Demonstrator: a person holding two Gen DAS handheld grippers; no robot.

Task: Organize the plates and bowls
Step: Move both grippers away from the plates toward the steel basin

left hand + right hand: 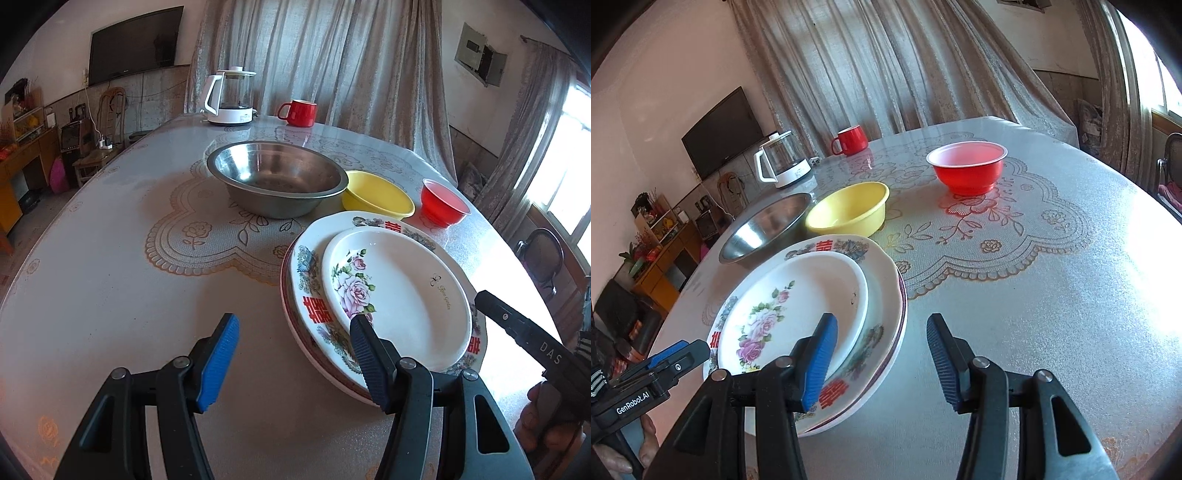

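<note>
A white rose-patterned plate (399, 291) lies on a larger plate with red characters (306, 280), which rests on a red-rimmed plate. My left gripper (295, 363) is open at the stack's near-left rim. Its right finger hangs over the rose plate's edge and its left finger stands over bare table. My right gripper (882, 360) is open at the stack's right rim (886, 295). Its left finger is over the rose plate (805, 295), its right finger over the cloth. Neither pad presses on a plate. Beyond the stack sit a steel bowl (277, 177), a yellow bowl (376, 199) and a red bowl (443, 203).
A round table (110, 277) with a lace-print cover holds a glass kettle (231, 98) and a red mug (298, 112) at the far edge. Curtains hang behind. A chair (541, 258) stands at the right, and a wall television and cabinets at the left.
</note>
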